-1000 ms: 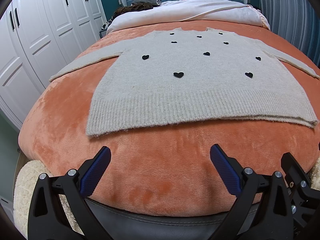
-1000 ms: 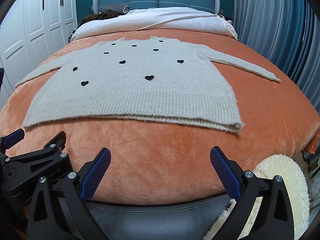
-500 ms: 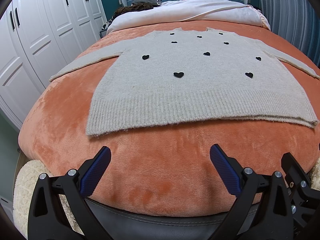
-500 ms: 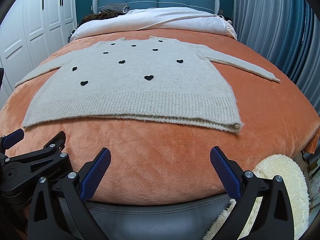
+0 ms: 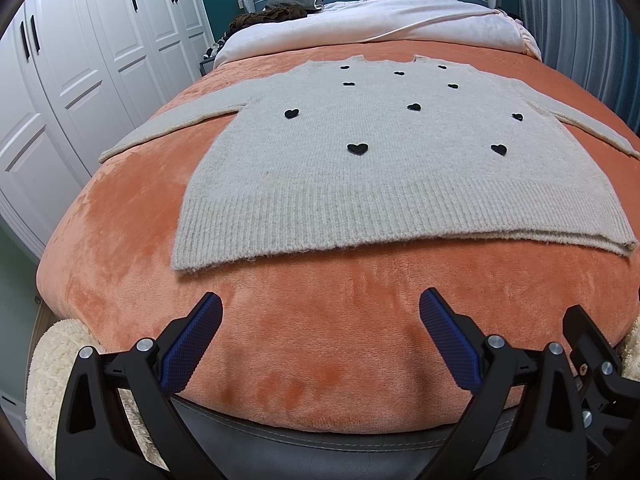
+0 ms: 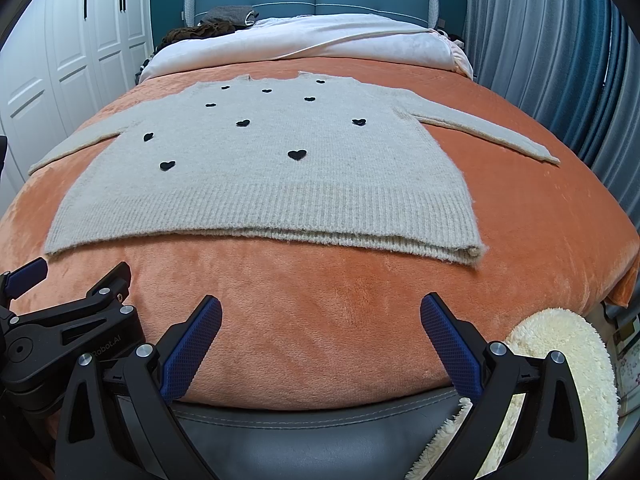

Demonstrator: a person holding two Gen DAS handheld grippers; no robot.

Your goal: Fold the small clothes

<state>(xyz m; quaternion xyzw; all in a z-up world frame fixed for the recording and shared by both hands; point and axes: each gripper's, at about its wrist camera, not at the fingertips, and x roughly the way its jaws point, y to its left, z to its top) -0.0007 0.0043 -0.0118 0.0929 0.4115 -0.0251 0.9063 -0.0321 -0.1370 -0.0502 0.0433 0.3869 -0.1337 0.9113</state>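
Note:
A beige knit sweater (image 5: 384, 168) (image 6: 280, 184) with small black hearts lies flat on the orange blanket (image 5: 304, 340) (image 6: 320, 312), hem towards me, both sleeves spread outward. My left gripper (image 5: 320, 312) hovers open over the blanket's near edge, short of the hem, nothing between its blue pads. My right gripper (image 6: 320, 312) stands open the same way, below the hem's right half. The left gripper's body (image 6: 60, 332) shows at the left of the right wrist view.
White wardrobe doors (image 5: 80, 60) line the left side. Grey-blue curtains (image 6: 560, 60) hang on the right. A white duvet (image 6: 320, 40) and dark clothes (image 5: 280, 8) lie by the teal headboard. Fluffy cream rugs (image 6: 560, 360) (image 5: 52, 380) lie at the bed's foot.

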